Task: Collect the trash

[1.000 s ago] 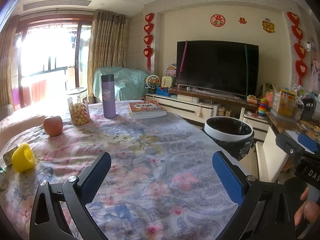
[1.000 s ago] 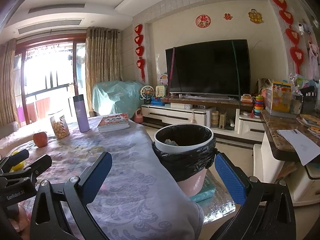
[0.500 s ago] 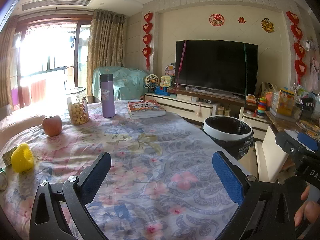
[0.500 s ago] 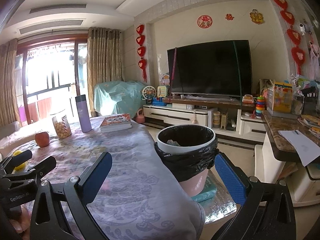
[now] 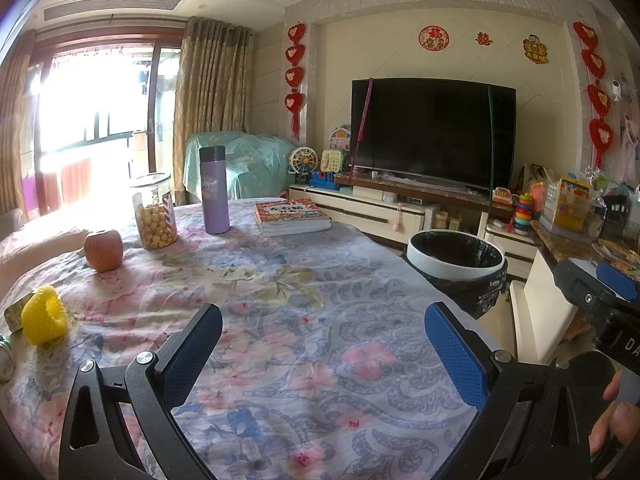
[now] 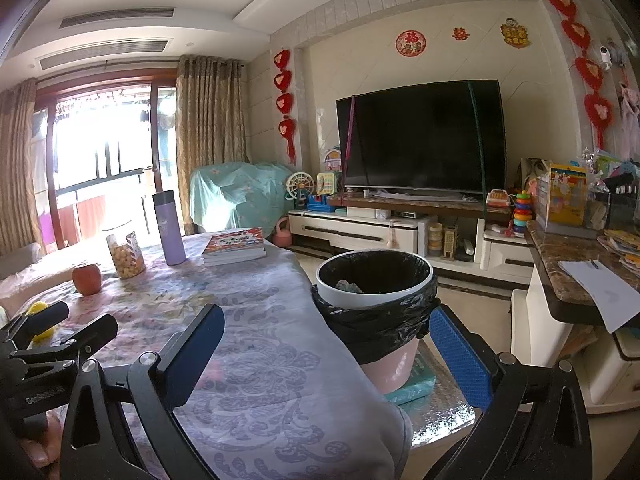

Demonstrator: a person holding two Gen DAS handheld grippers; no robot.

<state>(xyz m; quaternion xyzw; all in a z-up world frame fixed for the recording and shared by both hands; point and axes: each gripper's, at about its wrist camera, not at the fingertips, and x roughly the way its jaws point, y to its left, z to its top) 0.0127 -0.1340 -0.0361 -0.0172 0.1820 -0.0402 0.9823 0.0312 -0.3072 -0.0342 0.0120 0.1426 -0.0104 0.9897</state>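
A pink bin (image 6: 374, 298) with a white rim and black liner stands just off the table's right edge, with a crumpled scrap inside; it also shows as the bin (image 5: 456, 266) in the left wrist view. A yellow foam fruit net (image 5: 43, 315) lies at the table's left edge beside a green wrapper (image 5: 12, 314). My left gripper (image 5: 326, 354) hangs open over the flowered cloth, empty. My right gripper (image 6: 328, 358) is open and empty near the table's corner, with the bin between its fingers in view.
On the flowered tablecloth (image 5: 280, 320) stand an apple (image 5: 103, 250), a jar of snacks (image 5: 154, 212), a purple flask (image 5: 215, 190) and stacked books (image 5: 292, 216). A marble counter (image 6: 572, 268) with papers is at right. A TV cabinet (image 6: 372, 232) lines the far wall.
Both grippers have drifted slightly; the views shift a little and the bin sits a touch lower in the right wrist view. Both stay open and empty.
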